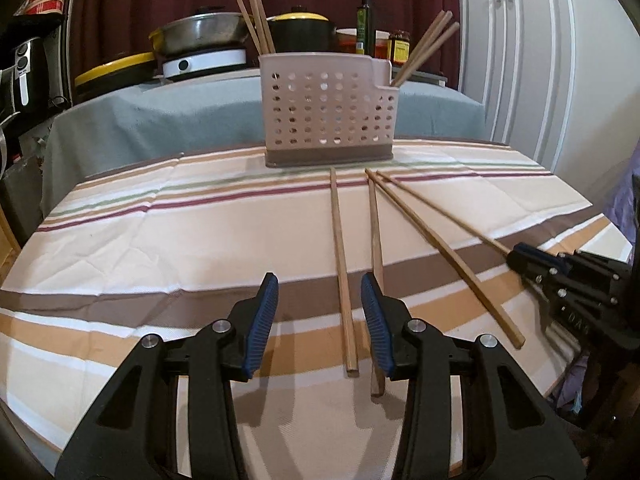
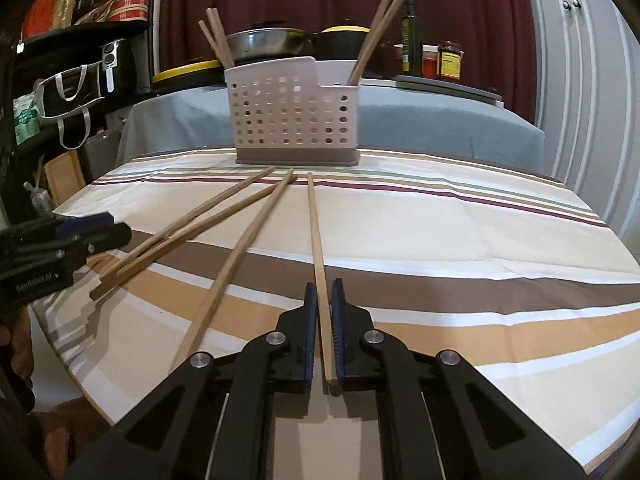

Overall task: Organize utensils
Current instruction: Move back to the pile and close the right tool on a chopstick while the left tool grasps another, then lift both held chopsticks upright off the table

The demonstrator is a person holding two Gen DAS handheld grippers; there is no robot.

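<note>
Your right gripper [image 2: 324, 320] pinches the rightmost chopstick [image 2: 316, 236] near its end, ready to lift. Your left gripper [image 1: 319, 320] hovers wide open, empty. Ahead stands the holder [image 2: 294, 120]; three chopsticks lie to the left.

Table, striped cloth [image 1: 160, 240]: one perforated utensil holder [image 1: 328, 116] at far edge; four loose chopsticks [image 1: 342, 264] before it.
</note>
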